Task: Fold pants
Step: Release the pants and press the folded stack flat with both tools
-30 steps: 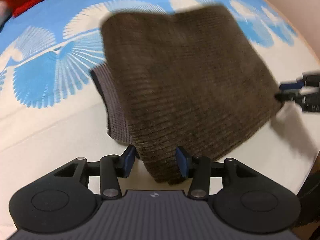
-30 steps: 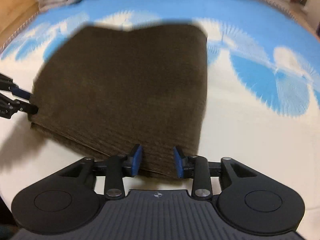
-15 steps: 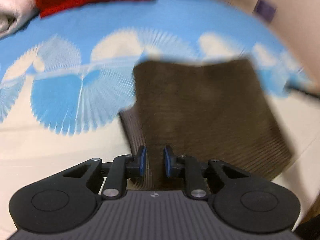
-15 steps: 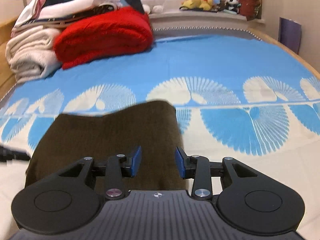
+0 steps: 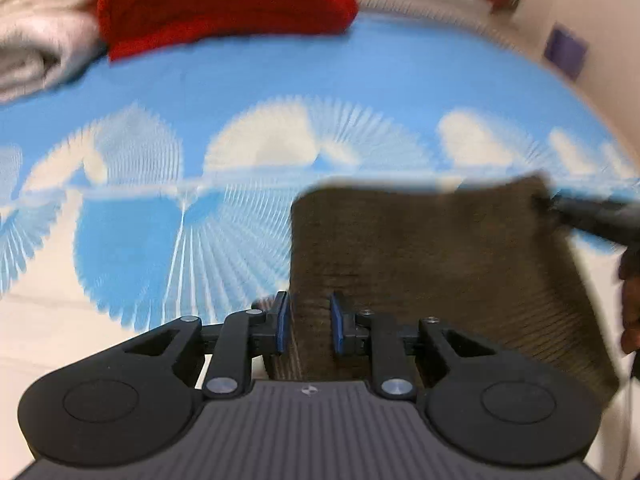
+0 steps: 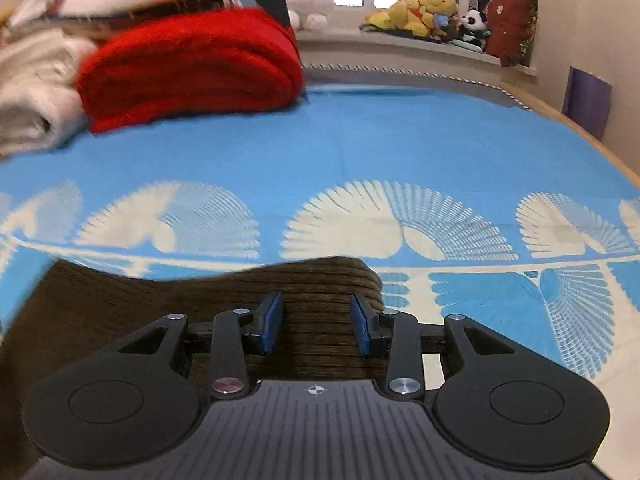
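Pants (image 5: 432, 264): brown corduroy, folded into a thick rectangle, lying on the bed (image 5: 360, 92), on the cream and blue fan-print cover near its front edge.

Left tongs (image 5: 306, 326): at the pants' left front corner. Their jaws have just been closing and now stand narrowly apart with the cloth edge between the blue pads (image 5: 282, 324); whether the pads press on it cannot be told.

Right tongs (image 6: 316, 326): low over the pants' right end, jaws apart and just been widening, pads (image 6: 272, 322) clear of the cloth. In the left view they show as a blurred dark bar at the pants' far right corner.

Beyond: red blanket (image 6: 188, 68) folded, cream blankets (image 6: 32, 92) touching its left side. Plush toys (image 6: 428, 16) on the window ledge.
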A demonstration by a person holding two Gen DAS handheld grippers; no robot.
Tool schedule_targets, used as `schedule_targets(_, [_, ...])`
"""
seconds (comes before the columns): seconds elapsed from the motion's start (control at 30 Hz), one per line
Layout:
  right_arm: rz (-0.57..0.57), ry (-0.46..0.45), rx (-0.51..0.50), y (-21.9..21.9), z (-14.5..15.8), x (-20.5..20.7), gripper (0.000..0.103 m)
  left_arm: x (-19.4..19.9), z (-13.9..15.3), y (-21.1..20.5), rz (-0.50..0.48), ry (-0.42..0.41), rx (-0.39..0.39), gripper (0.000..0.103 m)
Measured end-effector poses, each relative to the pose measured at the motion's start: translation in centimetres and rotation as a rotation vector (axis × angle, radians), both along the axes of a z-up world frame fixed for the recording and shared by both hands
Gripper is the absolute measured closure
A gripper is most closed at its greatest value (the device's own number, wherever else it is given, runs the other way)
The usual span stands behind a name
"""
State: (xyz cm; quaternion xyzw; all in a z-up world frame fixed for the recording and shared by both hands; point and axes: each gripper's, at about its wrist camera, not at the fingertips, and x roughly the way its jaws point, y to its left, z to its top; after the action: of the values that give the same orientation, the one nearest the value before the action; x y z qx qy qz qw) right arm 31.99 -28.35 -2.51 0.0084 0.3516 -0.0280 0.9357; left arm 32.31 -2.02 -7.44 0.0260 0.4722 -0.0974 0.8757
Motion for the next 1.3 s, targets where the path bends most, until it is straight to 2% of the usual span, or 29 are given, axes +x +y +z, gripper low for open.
schedule_targets(0.13, [-0.051,0.036,0.006,-0.4,-1.0,1.7,0.062,0.9,0.3,0.0,0.022,-0.018,-0.033,0.077])
schedule_targets(0.3, [-0.089,0.064,0.032,-0.9,-1.5,2.7,0.062,0.8,-0.5,-0.3,-0.014,-0.043,0.004,0.071])
schedule_targets(0.47, [-0.105,0.06,0.076,-1.5,-0.9,2.3,0.059,0.5,0.9,0.2,0.006,-0.013,-0.021,0.07])
schedule_targets(0.53, [-0.096,0.05,0.107,-1.9,0.1,1.7,0.059,-0.4,2.3,0.2,-0.026,-0.027,-0.021,0.07])
schedule_targets(0.63, [-0.028,-0.009,0.107,-1.7,2.7,-0.4,0.058,-2.4,3.7,0.1,-0.124,-0.074,-0.022,0.07])
schedule_targets(0.67, [0.007,-0.022,0.101,-1.5,3.6,-1.3,0.057,-2.9,3.1,0.0,-0.166,-0.068,0.0,0.07])
schedule_targets(0.7, [0.045,-0.022,0.095,-1.2,4.3,-2.2,0.055,-3.1,1.4,0.0,-0.194,-0.011,0.066,0.065])
schedule_targets(0.73, [0.081,-0.01,0.091,-1.0,4.7,-3.0,0.053,-3.3,-0.1,0.3,-0.192,0.023,0.106,0.052])
schedule_targets(0.77, [0.113,0.01,0.088,-0.8,4.9,-3.9,0.052,-3.7,-0.1,0.7,-0.164,0.006,0.109,0.049])
schedule_targets(0.87, [0.167,0.095,0.067,-0.3,4.8,-6.8,0.052,-5.0,2.8,1.1,-0.143,-0.005,0.071,0.055])
schedule_targets(0.93, [0.186,0.132,0.071,-0.4,4.8,-8.7,0.052,-6.7,4.1,0.6,-0.205,-0.056,0.028,0.055])
schedule_targets(0.97, [0.196,0.149,0.076,-0.5,4.6,-9.6,0.052,-7.3,3.3,0.1,-0.243,-0.022,0.038,0.055])
schedule_targets(1.0, [0.213,0.18,0.07,-0.4,4.0,-10.3,0.049,-7.5,1.5,-0.4,-0.259,0.049,0.096,0.053])
schedule_targets(1.03, [0.232,0.241,0.045,-0.2,3.0,-10.8,0.048,-7.9,-0.3,-0.9,-0.265,0.111,0.166,0.042])
schedule_targets(1.07, [0.247,0.328,0.006,0.0,1.5,-11.0,0.048,-8.4,-0.8,-1.1,-0.261,0.115,0.204,0.038])
schedule_targets(1.1, [0.242,0.402,-0.029,0.0,-0.1,-11.4,0.047,-8.8,-0.1,-1.4,-0.248,0.107,0.234,0.038])
schedule_targets(1.17, [0.183,0.397,-0.008,-0.8,-0.1,-12.4,0.042,-9.4,2.4,-1.7,-0.177,0.098,0.263,0.038])
schedule_targets(1.2, [0.151,0.384,0.006,-1.1,0.8,-12.7,0.043,-10.3,4.4,-1.6,-0.143,0.059,0.246,0.036])
schedule_targets(1.3, [0.124,0.229,0.058,-1.5,5.2,-15.3,0.041,-13.7,8.7,-1.1,-0.056,-0.05,0.196,0.012])
